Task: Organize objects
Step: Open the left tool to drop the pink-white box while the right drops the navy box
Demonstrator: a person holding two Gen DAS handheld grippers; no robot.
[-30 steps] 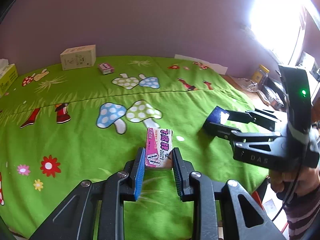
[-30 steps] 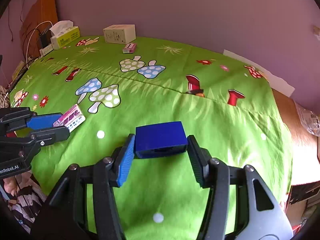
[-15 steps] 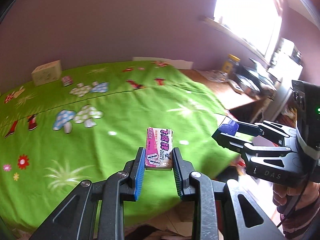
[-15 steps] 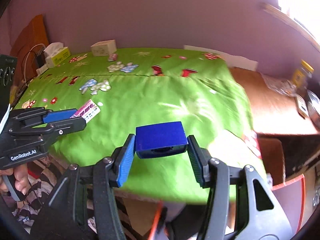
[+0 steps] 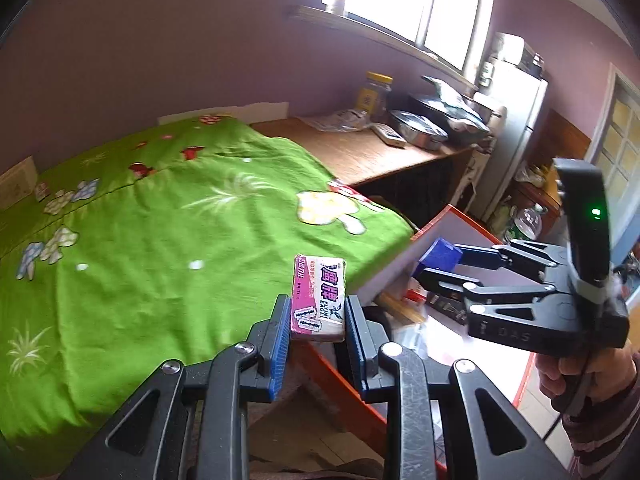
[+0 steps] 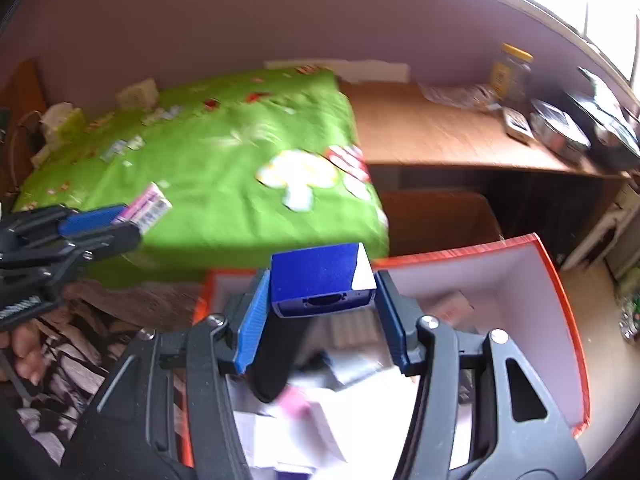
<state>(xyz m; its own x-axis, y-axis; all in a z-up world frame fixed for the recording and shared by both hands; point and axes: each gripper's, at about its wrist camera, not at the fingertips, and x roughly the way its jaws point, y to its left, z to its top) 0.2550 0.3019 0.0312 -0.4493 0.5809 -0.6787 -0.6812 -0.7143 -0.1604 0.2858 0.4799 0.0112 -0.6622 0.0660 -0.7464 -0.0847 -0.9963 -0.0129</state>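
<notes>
Right wrist view: right gripper [image 6: 320, 304] clamps blue box [image 6: 320, 282] above orange bin [image 6: 560, 280] for deposit; left gripper [image 5: 316, 320] clamps razor-blade pack [image 5: 319, 298].

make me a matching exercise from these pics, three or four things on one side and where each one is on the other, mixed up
Things:
1. small pink and white box
2. dark blue rectangular box
3. yellow-lidded jar
4. orange-edged open carton

Places:
A. on the wooden desk
B. clamped in the left gripper
C. on the floor beside the green mushroom-print bedspread
D. clamped in the right gripper

Pairs: 1-B, 2-D, 3-A, 4-C
</notes>
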